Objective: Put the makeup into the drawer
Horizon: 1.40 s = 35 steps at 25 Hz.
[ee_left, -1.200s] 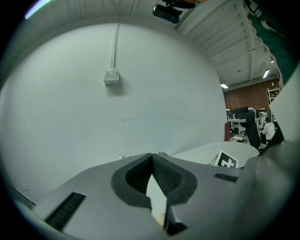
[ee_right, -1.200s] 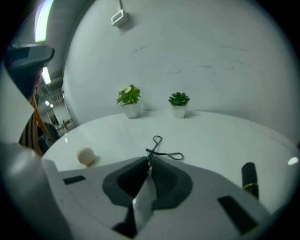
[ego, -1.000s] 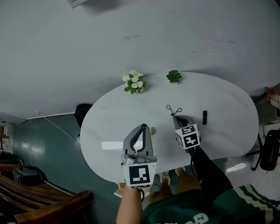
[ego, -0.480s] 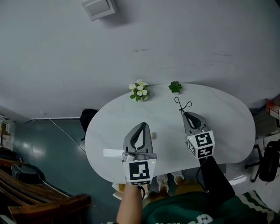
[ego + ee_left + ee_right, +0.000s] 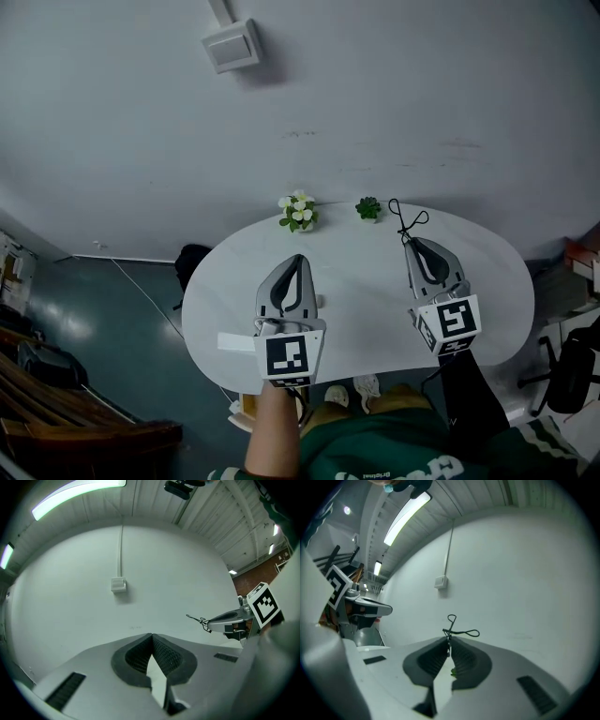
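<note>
My right gripper (image 5: 411,241) is shut on a black wire eyelash curler (image 5: 405,220), held high over the white oval table (image 5: 366,281). In the right gripper view the curler's (image 5: 457,631) two loop handles stick out past the closed tips (image 5: 449,644), against the bare wall. My left gripper (image 5: 295,259) hovers over the table's left half, its pads meeting at the tip (image 5: 152,637) with nothing between them. The left gripper view also catches the right gripper (image 5: 209,626) with the curler (image 5: 197,619) at its nose.
A pot of white flowers (image 5: 298,212) and a small green plant (image 5: 367,208) stand at the table's far edge. A flat white piece (image 5: 234,341) juts out by the left gripper. A wall box (image 5: 232,45), a black bag (image 5: 192,258) and a chair (image 5: 570,375) surround the table.
Both grippers have risen off the table, the right one much more, carrying the eyelash curler up with it. The black tube seen on the table earlier is now hidden.
</note>
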### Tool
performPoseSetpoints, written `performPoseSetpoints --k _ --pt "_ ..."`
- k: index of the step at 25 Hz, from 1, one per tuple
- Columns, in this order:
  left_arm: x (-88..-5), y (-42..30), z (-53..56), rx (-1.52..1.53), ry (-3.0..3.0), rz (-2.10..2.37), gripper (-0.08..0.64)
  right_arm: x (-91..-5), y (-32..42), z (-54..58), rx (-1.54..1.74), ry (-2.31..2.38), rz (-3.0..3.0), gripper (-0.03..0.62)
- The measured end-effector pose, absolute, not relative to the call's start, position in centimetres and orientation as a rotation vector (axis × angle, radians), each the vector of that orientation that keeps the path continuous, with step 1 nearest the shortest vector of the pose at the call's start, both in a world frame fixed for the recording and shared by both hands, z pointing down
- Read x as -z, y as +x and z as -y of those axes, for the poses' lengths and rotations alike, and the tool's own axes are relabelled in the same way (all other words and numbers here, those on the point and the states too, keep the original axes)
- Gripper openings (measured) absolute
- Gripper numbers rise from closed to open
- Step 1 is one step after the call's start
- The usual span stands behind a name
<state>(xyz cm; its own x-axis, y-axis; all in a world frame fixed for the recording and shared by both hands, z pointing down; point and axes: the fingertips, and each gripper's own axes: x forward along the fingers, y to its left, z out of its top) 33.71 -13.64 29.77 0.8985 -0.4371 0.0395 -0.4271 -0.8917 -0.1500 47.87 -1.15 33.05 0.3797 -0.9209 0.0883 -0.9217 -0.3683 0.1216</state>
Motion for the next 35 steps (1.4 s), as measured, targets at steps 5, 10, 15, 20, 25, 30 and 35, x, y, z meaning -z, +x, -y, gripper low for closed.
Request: performPoseSetpoints --k 5,10,15,20,25,30,35 --pt "-29.1 31.9 13.5 0.070 -2.837 -0.801 -0.002 -32.9 48.6 0.4 0.012 2.469 1.709 0.028" --pt "-29.6 27.9 14.4 0.118 -2.747 -0.915 -0.002 -33.6 45.8 3.0 0.006 2.393 1.826 0.028" --pt "-30.1 21.4 16.4 0.156 -2.685 -1.106 -0.002 -34.3 40.5 7.2 0.006 2.261 1.990 0.028" --pt "-30.0 13.7 17.5 0.196 -2.602 -1.265 -0.002 -34.4 33.2 11.0 0.010 2.113 2.158 0.028" --pt "-29.4 5.8 17.3 0.221 -2.540 -1.399 -0.002 -33.9 24.4 13.5 0.024 1.955 2.304 0.028" --pt "-29.2 -1.5 16.0 0.253 -2.480 -1.503 -0.002 -33.3 16.1 13.6 0.035 1.818 2.422 0.028" --pt "-28.9 -8.2 14.3 0.250 -2.433 -1.601 -0.002 -33.0 8.9 13.1 0.041 1.722 2.503 0.028"
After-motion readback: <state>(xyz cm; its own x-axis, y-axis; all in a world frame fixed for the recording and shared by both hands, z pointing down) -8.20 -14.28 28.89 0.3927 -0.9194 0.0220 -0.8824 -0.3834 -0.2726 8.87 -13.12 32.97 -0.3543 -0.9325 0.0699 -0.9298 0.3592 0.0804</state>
